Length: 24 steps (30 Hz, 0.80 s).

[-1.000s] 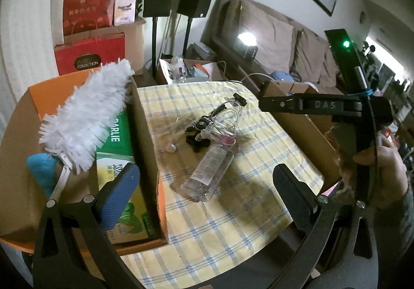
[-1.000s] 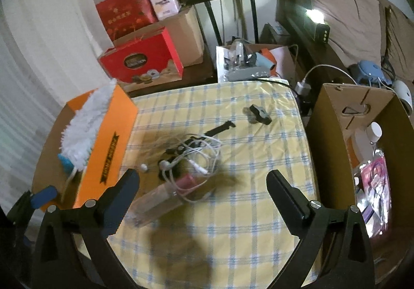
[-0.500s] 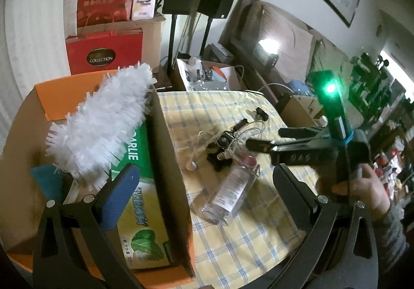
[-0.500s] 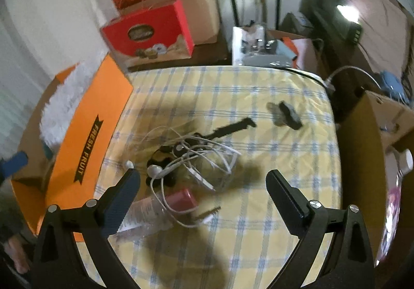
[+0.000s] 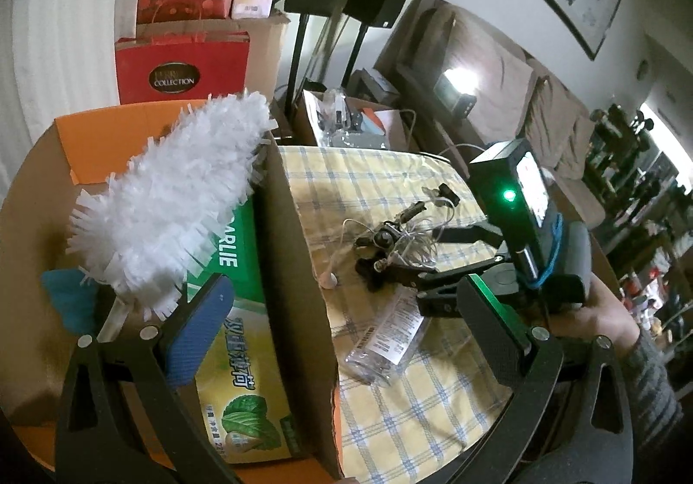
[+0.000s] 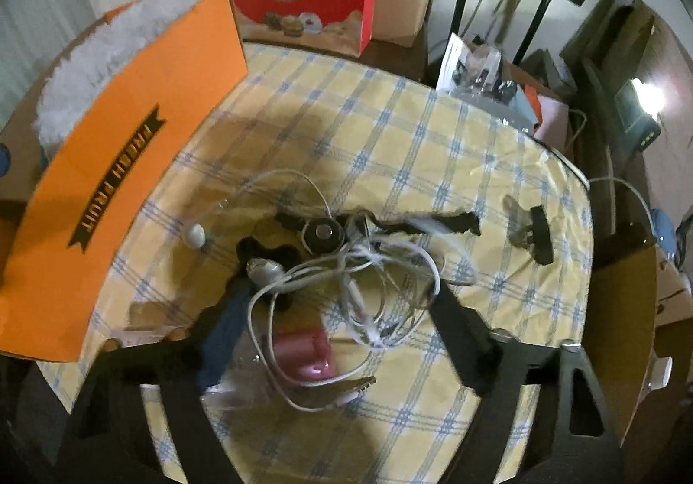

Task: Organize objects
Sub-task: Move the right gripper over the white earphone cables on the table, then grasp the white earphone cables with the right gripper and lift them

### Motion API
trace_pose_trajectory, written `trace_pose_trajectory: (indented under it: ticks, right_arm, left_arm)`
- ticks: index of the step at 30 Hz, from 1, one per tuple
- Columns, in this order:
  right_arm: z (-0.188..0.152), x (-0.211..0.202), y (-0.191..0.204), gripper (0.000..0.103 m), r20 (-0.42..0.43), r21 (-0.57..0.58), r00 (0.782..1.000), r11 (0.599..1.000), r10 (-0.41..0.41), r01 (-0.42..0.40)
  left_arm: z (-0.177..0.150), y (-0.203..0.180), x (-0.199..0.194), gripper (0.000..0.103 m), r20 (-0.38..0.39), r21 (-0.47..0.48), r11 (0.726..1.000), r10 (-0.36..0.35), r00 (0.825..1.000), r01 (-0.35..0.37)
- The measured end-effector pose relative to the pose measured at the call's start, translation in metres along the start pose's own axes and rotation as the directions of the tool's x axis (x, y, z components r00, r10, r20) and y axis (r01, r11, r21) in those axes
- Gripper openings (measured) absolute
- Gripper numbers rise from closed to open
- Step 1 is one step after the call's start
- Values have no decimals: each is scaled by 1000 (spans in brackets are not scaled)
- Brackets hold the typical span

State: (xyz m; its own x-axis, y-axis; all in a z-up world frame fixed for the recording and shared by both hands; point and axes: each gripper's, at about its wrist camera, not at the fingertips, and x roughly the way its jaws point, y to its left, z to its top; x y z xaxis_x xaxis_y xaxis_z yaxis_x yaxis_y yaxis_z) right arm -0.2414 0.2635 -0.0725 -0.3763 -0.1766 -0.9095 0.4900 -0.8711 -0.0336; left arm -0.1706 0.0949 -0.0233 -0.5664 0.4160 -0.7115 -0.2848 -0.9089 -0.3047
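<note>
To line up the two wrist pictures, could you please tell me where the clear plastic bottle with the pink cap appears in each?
Left wrist: the clear plastic bottle lies lower centre on the checked cloth, beside the box wall.
Right wrist: only its pink cap and neck show, bottom centre, under the white cable.
Shared landmark: the tangled white earphones beside the cap.

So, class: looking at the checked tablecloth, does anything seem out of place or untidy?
Yes. A clear plastic bottle with a pink cap lies on its side on the yellow checked tablecloth, and a tangle of white earphone cables is draped over its cap end, knotted with small black gadgets.
</note>
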Motion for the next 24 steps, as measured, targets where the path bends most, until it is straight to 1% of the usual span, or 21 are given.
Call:
trace_pose_trajectory:
  ticks: [2, 3, 4, 5, 6, 7, 12, 14, 16, 18, 24]
  right_arm:
    - [-2, 4, -3, 56, -9, 8, 1000, 1000, 17, -17]
    - [-3, 5, -5, 53, -10, 15, 1000, 999, 28, -28]
    - [-4, 5, -6, 45, -7, 24, 999, 999, 45, -45]
    - [-4, 5, -7, 33, -5, 33, 998, 998, 59, -59]
    - [-4, 4, -8, 26, -3, 41, 998, 997, 67, -67]
    - [-4, 3, -8, 11, -2, 49, 997, 996, 77, -77]
    - [-6, -5, -10, 7, 14, 69, 995, 993, 100, -100]
    - [-7, -12, -14, 7, 38, 93, 993, 989, 114, -117]
    - [-8, -23, -21, 6, 76, 130, 986, 979, 150, -159]
    - [-9, -35, -29, 6, 114, 164, 979, 969, 167, -184]
    - [-10, -68, -42, 5, 201, 207, 968, 959, 153, -194]
  left_arm:
    - [1, 0, 1, 103, -4, -1, 1000, 0, 1000, 0]
    - [1, 0, 2, 103, -5, -2, 1000, -2, 1000, 2]
    - [1, 0, 2, 103, -5, -3, 1000, -3, 1000, 3]
    - [1, 1, 3, 103, -6, -5, 1000, -4, 1000, 4]
    - [2, 1, 3, 103, -8, -9, 1000, -8, 1000, 8]
    - [2, 1, 4, 103, -9, -13, 1000, -12, 1000, 11]
    - [4, 0, 2, 103, -6, -16, 1000, -16, 1000, 16]
    - [5, -1, 2, 103, -8, -15, 1000, -16, 1000, 16]
    - [5, -2, 3, 103, -10, -14, 1000, -16, 1000, 16]
    - [6, -4, 4, 103, -17, -19, 1000, -23, 1000, 23]
    - [13, -15, 11, 103, -49, 7, 1000, -30, 998, 31]
